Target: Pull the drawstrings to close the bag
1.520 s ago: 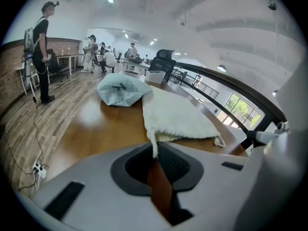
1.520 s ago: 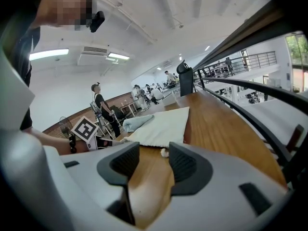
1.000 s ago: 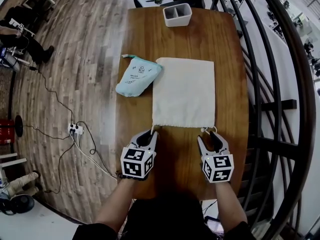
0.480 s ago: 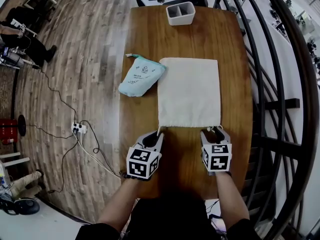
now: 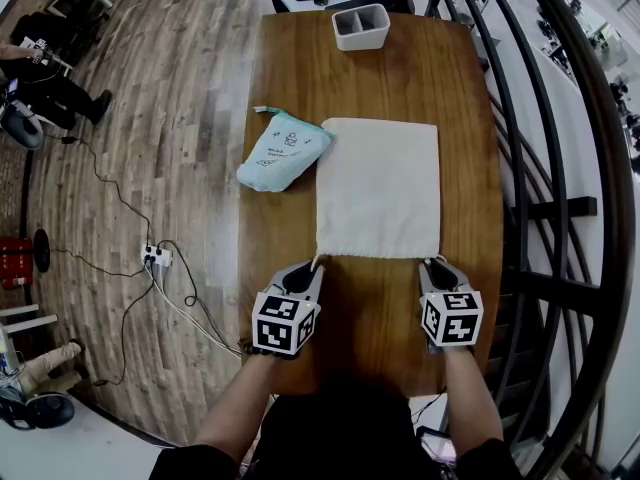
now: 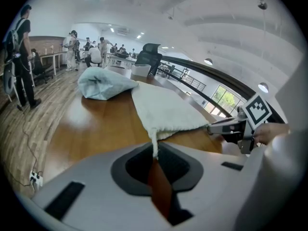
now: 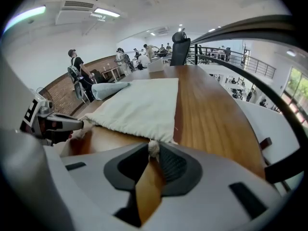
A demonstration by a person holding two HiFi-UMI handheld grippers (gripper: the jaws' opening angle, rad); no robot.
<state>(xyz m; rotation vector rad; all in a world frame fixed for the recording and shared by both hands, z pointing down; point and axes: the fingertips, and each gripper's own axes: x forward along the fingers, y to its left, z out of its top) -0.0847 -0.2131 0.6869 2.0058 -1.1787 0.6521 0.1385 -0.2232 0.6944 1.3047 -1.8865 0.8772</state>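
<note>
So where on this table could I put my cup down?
Bare wood lies between the white divided bin and the cream drawstring bag, and along the table right of the bag. Crowded: left, by the light-blue pouch.

The bag [image 5: 378, 188] and its drawstrings [image 6: 154, 142] are matt, coarse-woven cream cloth, the table [image 5: 400, 78] is smooth, glossy wood, and the pale-blue pouch [image 5: 282, 150] looks softly wrinkled.

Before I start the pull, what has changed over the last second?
The right tongs have just been closing and now pinch the right drawstring, after standing open at it. The left tongs stay shut on the left drawstring. The bag and blue pouch lie as before.
</note>
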